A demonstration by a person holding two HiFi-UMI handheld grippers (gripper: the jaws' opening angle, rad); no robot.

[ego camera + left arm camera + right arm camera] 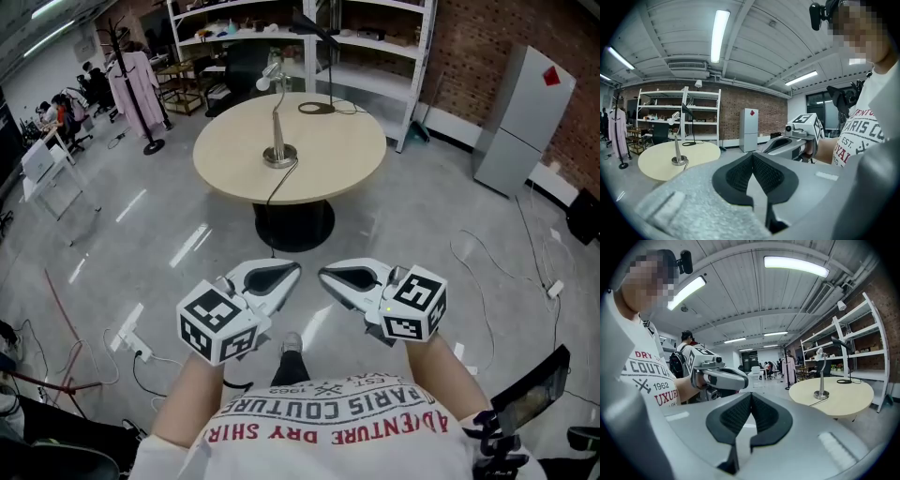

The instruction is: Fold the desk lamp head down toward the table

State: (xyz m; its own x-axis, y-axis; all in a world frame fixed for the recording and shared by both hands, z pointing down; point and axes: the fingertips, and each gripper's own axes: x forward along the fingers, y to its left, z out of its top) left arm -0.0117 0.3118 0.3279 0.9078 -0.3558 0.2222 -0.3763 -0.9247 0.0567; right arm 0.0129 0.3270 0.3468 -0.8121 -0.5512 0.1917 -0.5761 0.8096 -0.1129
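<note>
Closest to the camera, a white shirt (337, 422) with red print fills the bottom of the head view. Just beyond it, bare forearms hold both tools out at chest height. The left gripper (292, 270) has its jaws pressed together, and its own view shows the dark ribbed pads meeting with nothing between them. The right gripper (324, 274) is likewise closed and empty, its pads touching along one seam. The two tips point forward and slightly inward, near each other but apart, over a glossy grey floor (422, 244). A white power strip (132, 343) lies on that floor at the left.

Farther on stands a round, pale table (347, 155) on a black pedestal, well apart from both grippers. The lamp (277, 131) sits near the table's middle on a round silver base, its thin neck rising upright and its head held high above the tabletop, not folded down. Its cord (278, 183) runs from the base across the top and over the near edge. A second, black lamp (317, 108) with a ring base stands at the table's far side.

Beyond the table, white shelves (375, 37) line a brick wall. A grey fridge (520, 117) stands at the right, and a coat rack (131, 84) with a pink garment stands at the left. People sit at desks in the far left corner.
</note>
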